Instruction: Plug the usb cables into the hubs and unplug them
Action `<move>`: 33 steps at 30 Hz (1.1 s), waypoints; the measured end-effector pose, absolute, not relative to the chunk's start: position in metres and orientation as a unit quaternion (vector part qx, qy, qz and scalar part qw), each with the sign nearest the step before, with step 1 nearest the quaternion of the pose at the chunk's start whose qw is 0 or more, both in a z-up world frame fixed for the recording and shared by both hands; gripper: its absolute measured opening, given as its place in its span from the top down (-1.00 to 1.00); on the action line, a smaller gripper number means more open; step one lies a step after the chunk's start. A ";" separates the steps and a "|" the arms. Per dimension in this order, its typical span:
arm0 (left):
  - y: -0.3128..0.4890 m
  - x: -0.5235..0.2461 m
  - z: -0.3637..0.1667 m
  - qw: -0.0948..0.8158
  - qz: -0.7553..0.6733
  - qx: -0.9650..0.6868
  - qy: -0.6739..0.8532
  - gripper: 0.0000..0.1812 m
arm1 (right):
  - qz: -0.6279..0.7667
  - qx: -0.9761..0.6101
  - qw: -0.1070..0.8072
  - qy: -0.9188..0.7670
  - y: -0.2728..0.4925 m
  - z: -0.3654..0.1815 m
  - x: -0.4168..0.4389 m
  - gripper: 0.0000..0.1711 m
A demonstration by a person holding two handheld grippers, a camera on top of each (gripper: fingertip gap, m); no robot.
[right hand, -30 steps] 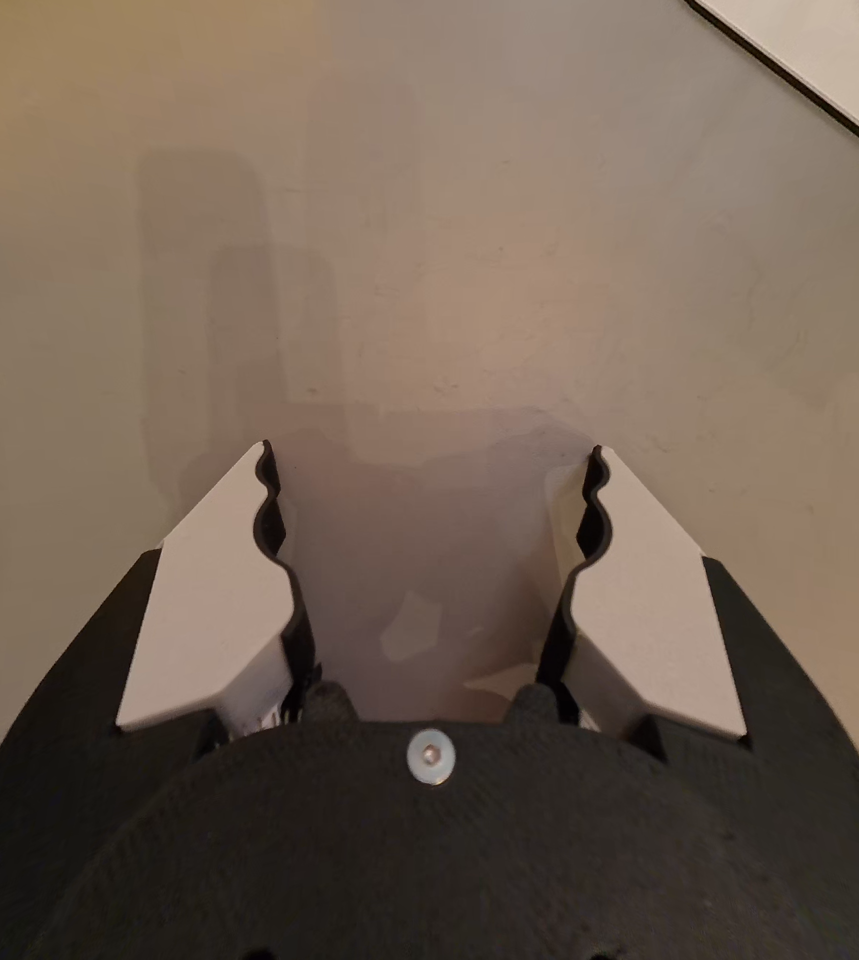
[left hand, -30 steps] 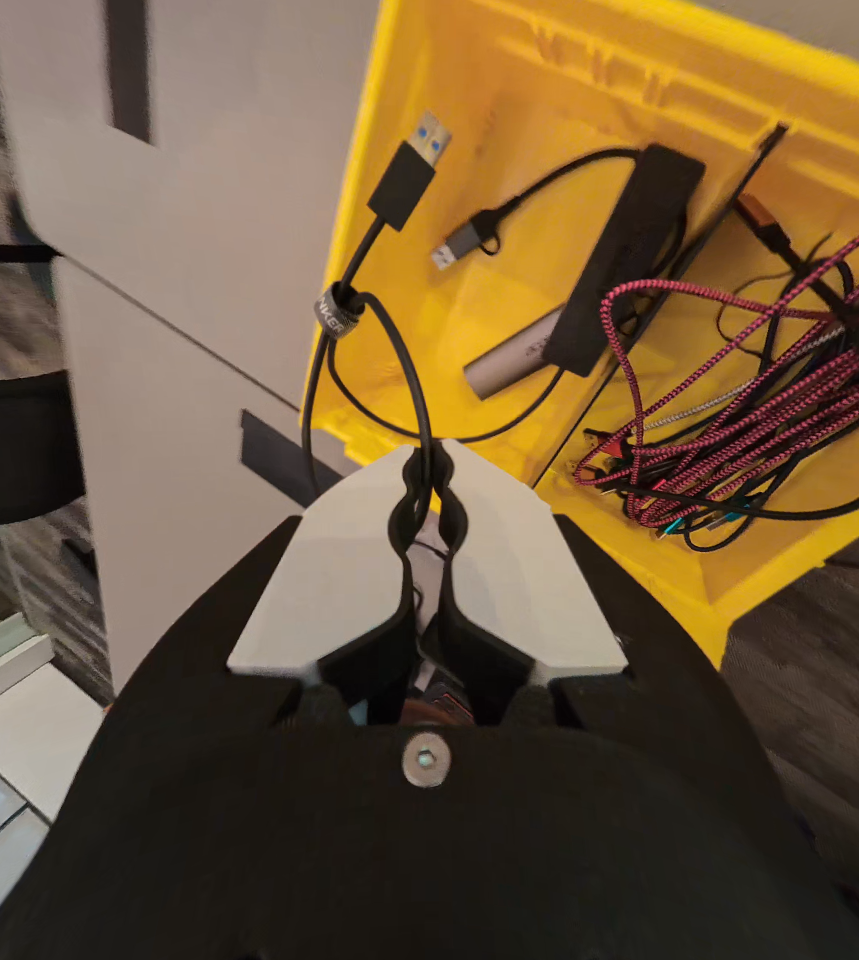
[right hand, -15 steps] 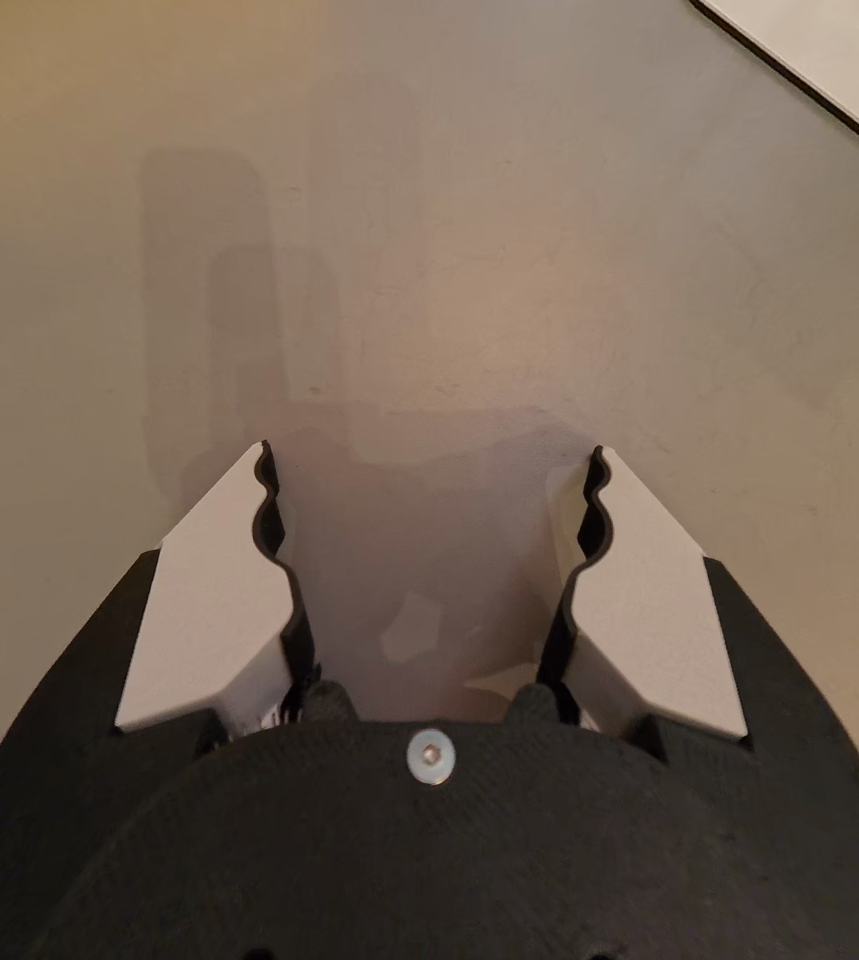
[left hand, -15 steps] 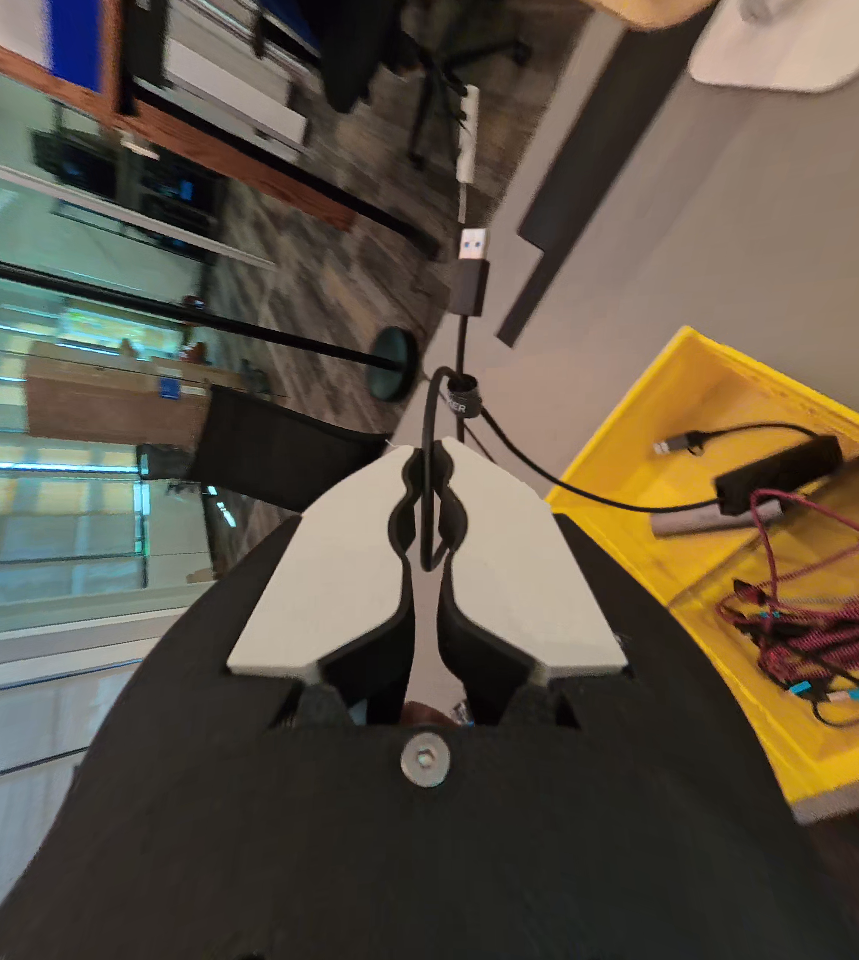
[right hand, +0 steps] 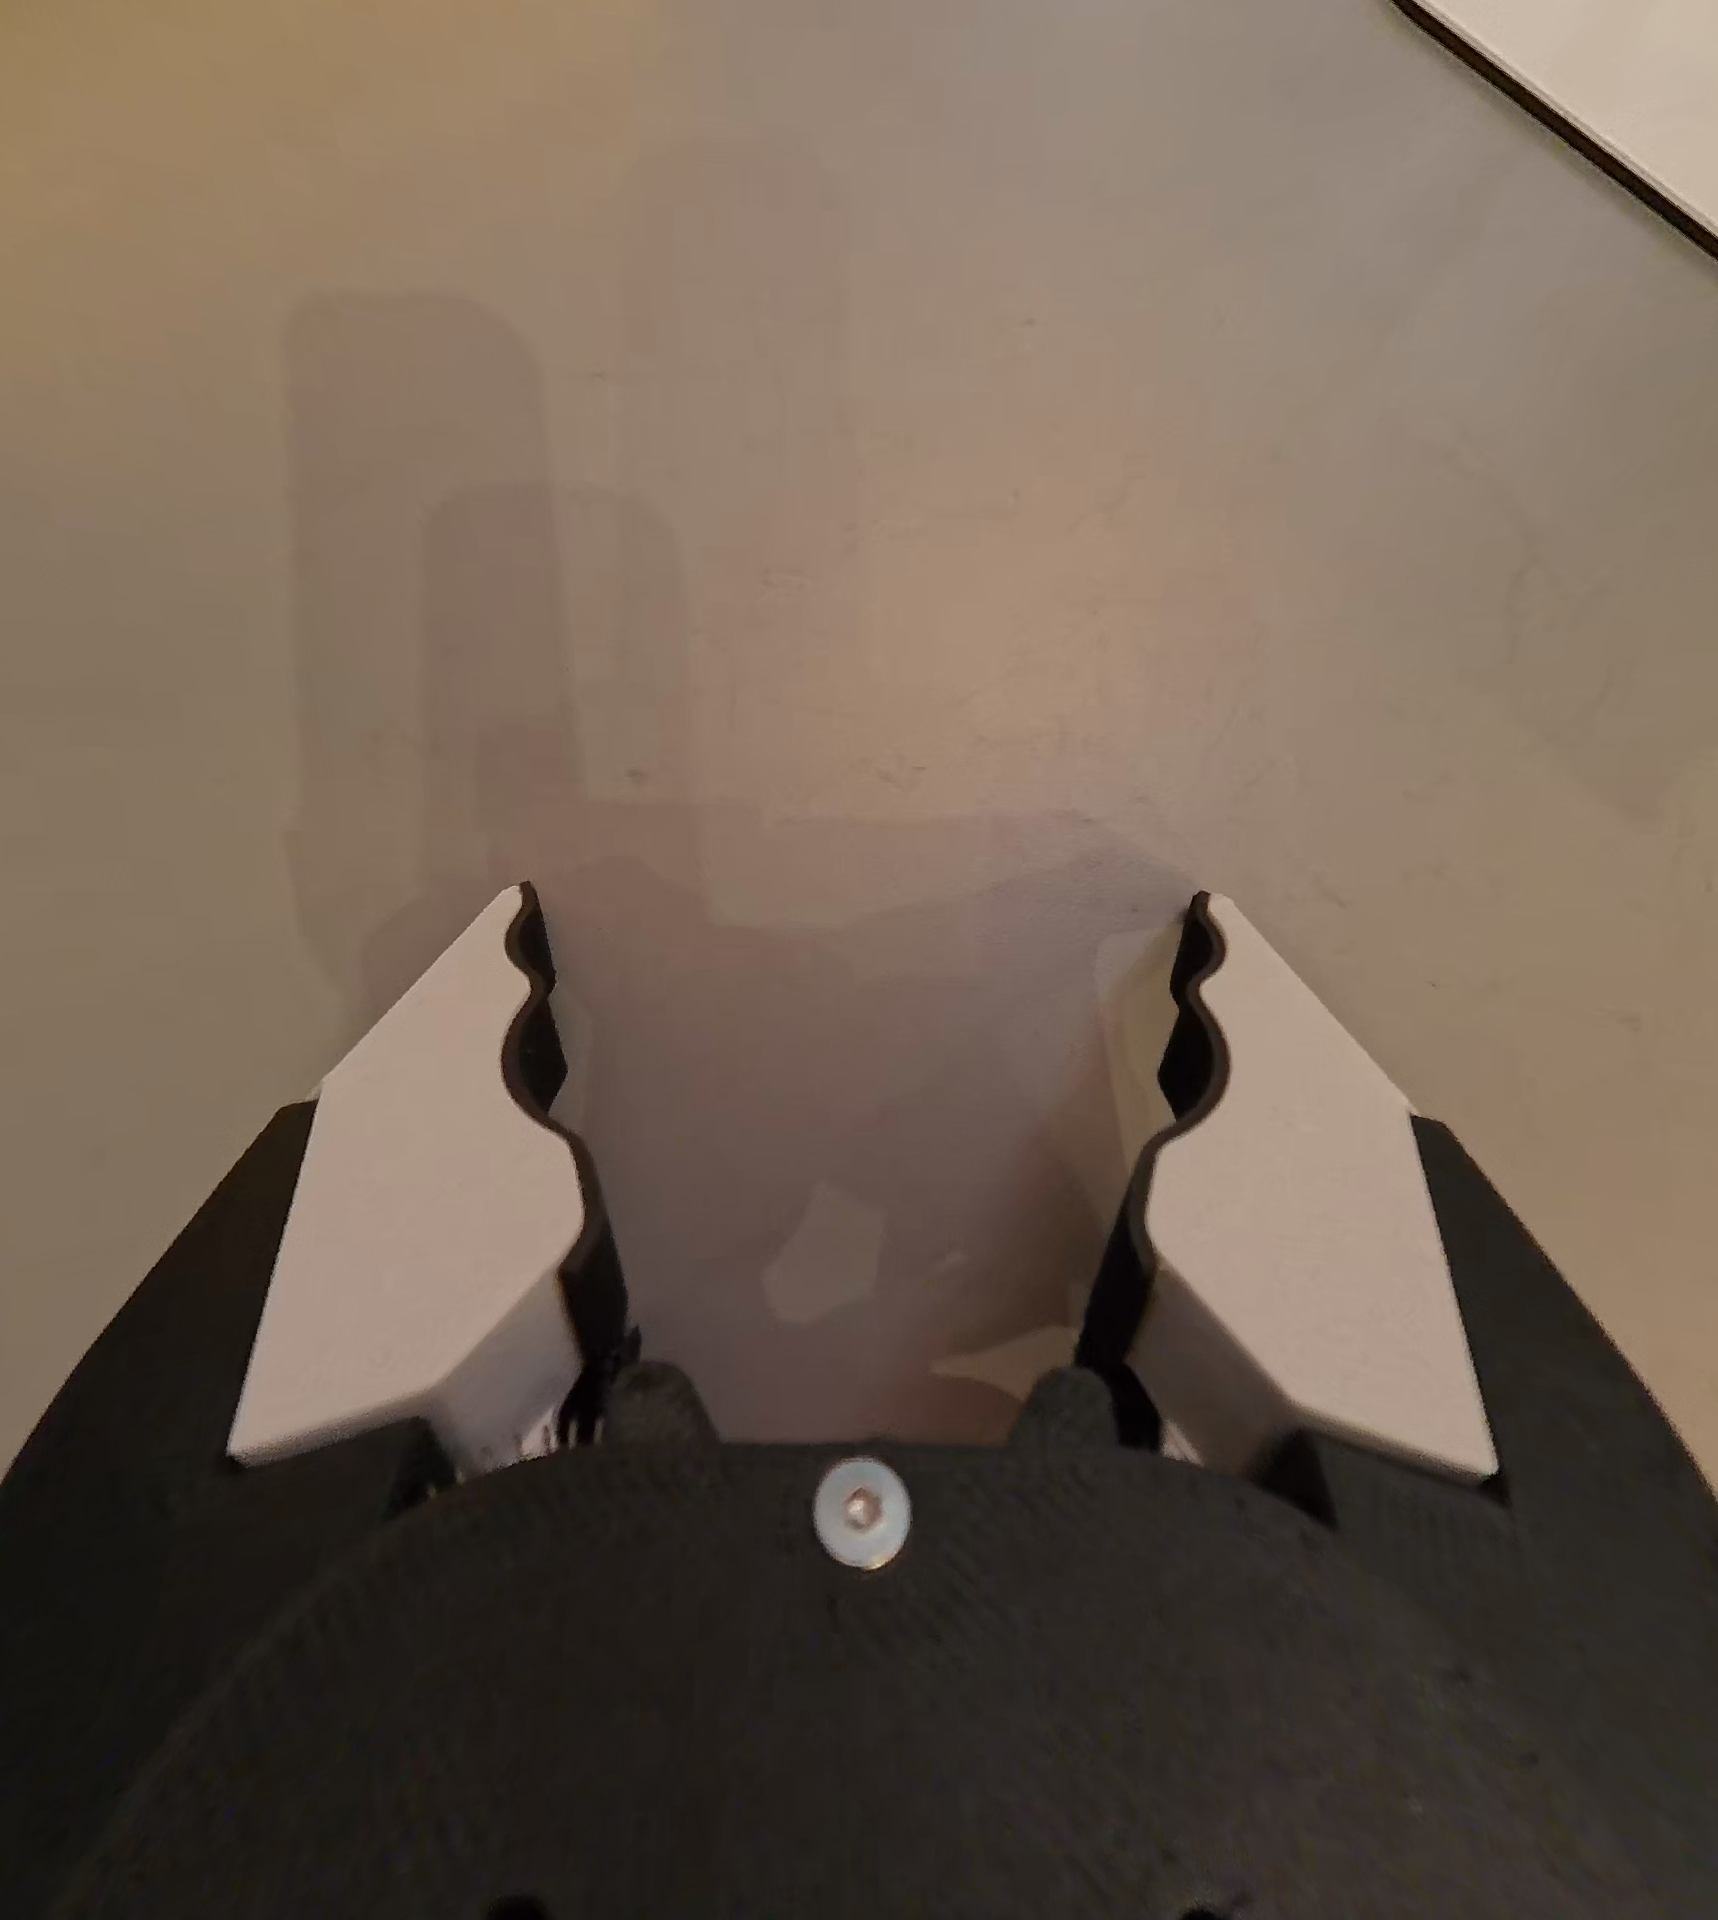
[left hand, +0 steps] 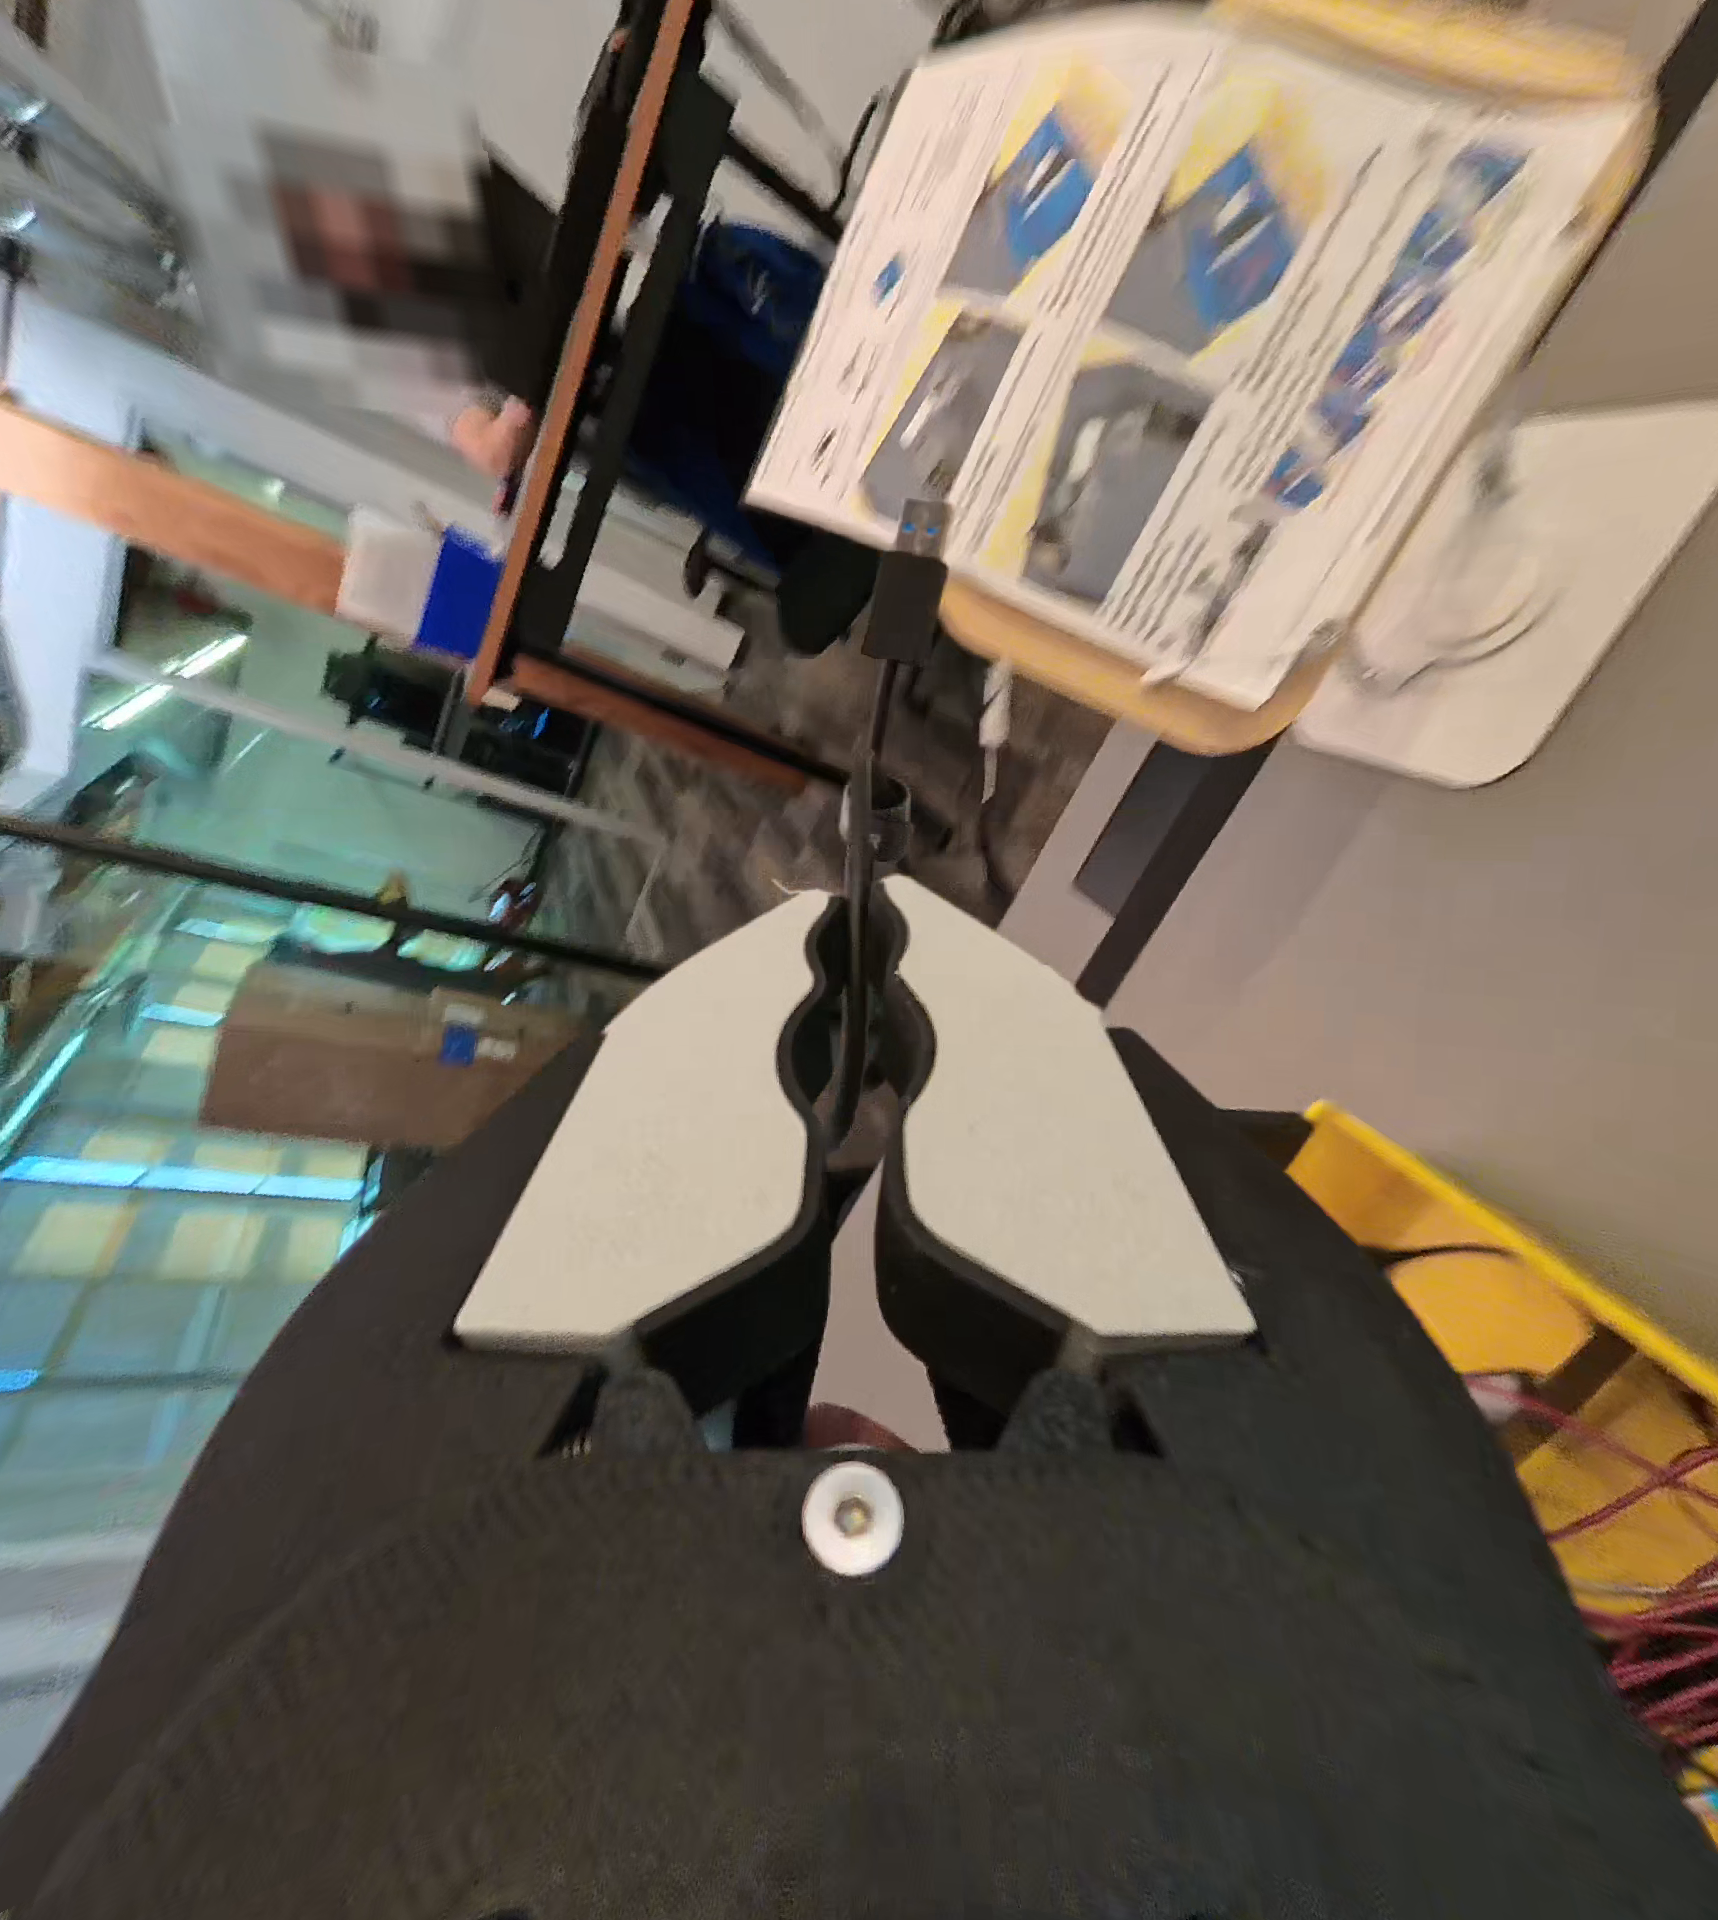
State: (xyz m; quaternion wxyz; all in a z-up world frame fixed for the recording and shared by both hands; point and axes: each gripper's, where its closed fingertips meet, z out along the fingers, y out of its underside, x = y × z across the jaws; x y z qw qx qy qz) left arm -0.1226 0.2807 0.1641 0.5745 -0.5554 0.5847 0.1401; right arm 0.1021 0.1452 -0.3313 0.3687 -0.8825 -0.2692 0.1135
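My left gripper point(left hand: 860, 914) is shut on a thin black usb cable point(left hand: 865, 831) and holds it up in the air. The cable runs forward past a black strap to its black plug point(left hand: 905, 603), whose metal tip has a blue inside. The yellow bin point(left hand: 1520, 1236) lies at the lower right, with red braided cables point(left hand: 1717, 1631) in it. No hub shows in these views. My right gripper point(right hand: 860, 914) is wide open and empty over a bare grey table point(right hand: 938, 416).
A printed white, blue and yellow sheet point(left hand: 1198, 312) lies on a light wooden board beyond the plug. A white pad point(left hand: 1561, 582) lies on the grey table to the right; its corner shows in the right wrist view point(right hand: 1665, 114). The room beyond is blurred. The left gripper's tips are roughly 55 cm from the right gripper's.
My left gripper has swung up and away from the yellow bin with the black cable still in its grasp, and the bin has slid to the lower right. My right gripper has not moved.
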 end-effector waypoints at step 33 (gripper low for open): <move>0.195 0.035 -0.221 0.280 -0.090 -0.621 0.726 0.97 | 0.118 -0.879 0.370 -0.276 0.123 -0.331 0.115 -0.33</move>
